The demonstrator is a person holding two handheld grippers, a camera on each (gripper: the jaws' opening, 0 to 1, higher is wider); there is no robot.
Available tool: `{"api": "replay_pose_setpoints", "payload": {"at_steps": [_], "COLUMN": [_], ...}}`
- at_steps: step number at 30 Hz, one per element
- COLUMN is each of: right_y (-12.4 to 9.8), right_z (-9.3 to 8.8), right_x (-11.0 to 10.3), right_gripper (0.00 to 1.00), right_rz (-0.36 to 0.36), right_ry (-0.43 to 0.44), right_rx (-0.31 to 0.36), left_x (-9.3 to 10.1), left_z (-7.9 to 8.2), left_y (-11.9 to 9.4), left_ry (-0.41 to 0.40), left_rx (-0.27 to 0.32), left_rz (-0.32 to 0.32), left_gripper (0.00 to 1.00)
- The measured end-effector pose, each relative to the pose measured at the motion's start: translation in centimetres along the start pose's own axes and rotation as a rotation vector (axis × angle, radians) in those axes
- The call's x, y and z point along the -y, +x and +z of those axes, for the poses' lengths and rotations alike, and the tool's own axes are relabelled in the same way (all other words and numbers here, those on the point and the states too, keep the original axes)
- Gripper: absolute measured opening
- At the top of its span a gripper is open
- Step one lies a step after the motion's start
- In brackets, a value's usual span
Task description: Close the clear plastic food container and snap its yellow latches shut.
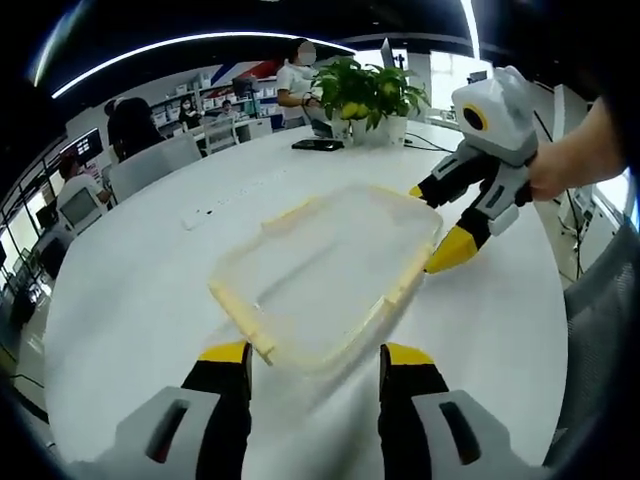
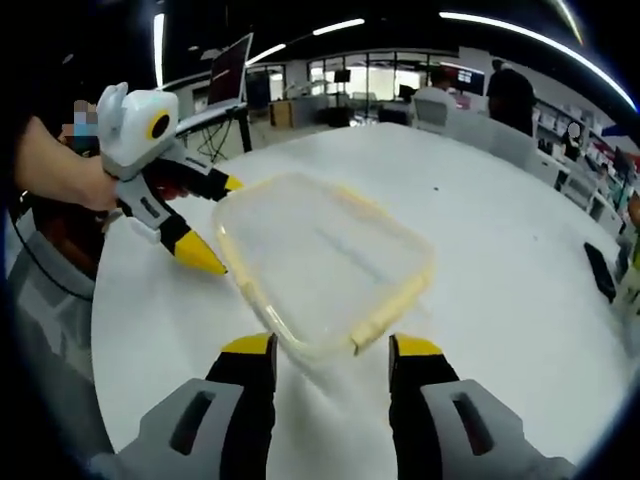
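left gripper view: left gripper point(image 1: 312, 362) jaws apart, clear container point(image 1: 330, 272) on white bench point(image 1: 150, 300) just ahead; right gripper point(image 1: 440, 228) jaws apart at far corner | right gripper view: yellow latches point(image 2: 385, 312) near jaws | advice: press each latch squarely.

Both cams sit low over the white table point(image 1: 150, 290), facing each other across the clear container point(image 1: 330, 270) and close to it. Shared: container, tabletop, each view catching the opposite gripper point(image 1: 440, 225).
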State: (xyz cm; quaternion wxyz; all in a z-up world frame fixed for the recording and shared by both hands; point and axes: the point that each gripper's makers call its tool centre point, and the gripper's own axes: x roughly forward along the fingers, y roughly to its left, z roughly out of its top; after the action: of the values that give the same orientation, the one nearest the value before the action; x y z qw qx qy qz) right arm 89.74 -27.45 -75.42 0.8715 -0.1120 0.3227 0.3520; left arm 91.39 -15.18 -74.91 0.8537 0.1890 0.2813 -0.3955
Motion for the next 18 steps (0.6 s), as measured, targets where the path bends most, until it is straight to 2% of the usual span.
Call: {"api": "replay_pose_setpoints", "payload": {"at_steps": [2, 6, 11, 18], "right_y": [0.03, 0.15, 0.15, 0.24], "right_z": [0.06, 0.01, -0.06, -0.1], "right_x": [-0.03, -0.29, -0.24, -0.29], "right_gripper": [0.38, 0.37, 0.34, 0.33], "right_rz": [0.001, -0.002, -0.009, -0.011], "right_ry": [-0.003, -0.025, -0.028, -0.042], "right_rx": [0.004, 0.004, 0.004, -0.003], "left_x": [-0.08, -0.41, -0.39, -0.29], "left_z": [-0.05, -0.69, -0.79, -0.85], "left_y": [-0.04, -0.11, -0.25, -0.23], "left_ry": [-0.001, 0.028, 0.032, 0.012], "left_rx": [-0.002, -0.028, -0.019, -0.016], "left_rz": [0.009, 0.03, 0.038, 0.051], "left_gripper": [0.42, 0.31, 0.28, 0.31]}}
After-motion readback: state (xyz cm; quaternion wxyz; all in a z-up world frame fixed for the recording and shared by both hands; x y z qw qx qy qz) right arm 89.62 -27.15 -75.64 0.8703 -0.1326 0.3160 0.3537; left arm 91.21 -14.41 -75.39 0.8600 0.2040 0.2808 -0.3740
